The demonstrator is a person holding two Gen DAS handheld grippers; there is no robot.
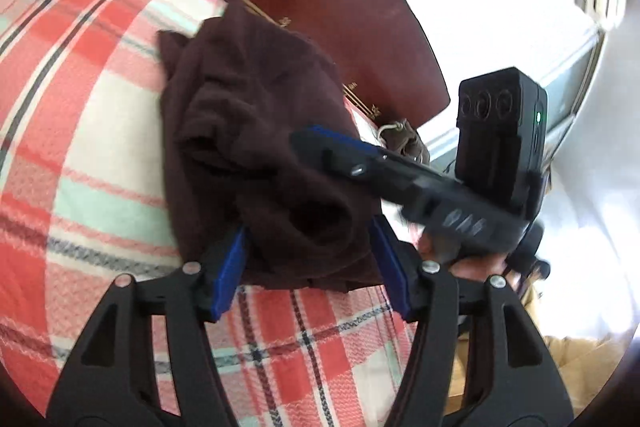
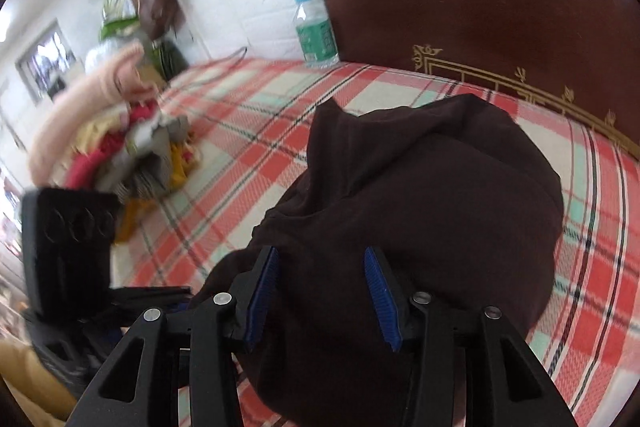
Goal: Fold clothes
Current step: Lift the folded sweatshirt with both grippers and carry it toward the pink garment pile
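Dark maroon garment [image 1: 256, 147] bunched in a rough fold on the plaid bed [image 1: 80, 107], just in front of the headboard [image 2: 480, 7]. Left hand-held gripper [image 1: 308, 267] apart, straddling the garment's near edge, not pinching. Right hand-held gripper [image 2: 324, 299] likewise apart over the cloth. Looks like release after a fold. Next: probably fetch another piece from the clothes pile [image 2: 132, 147], well off from the headboard.
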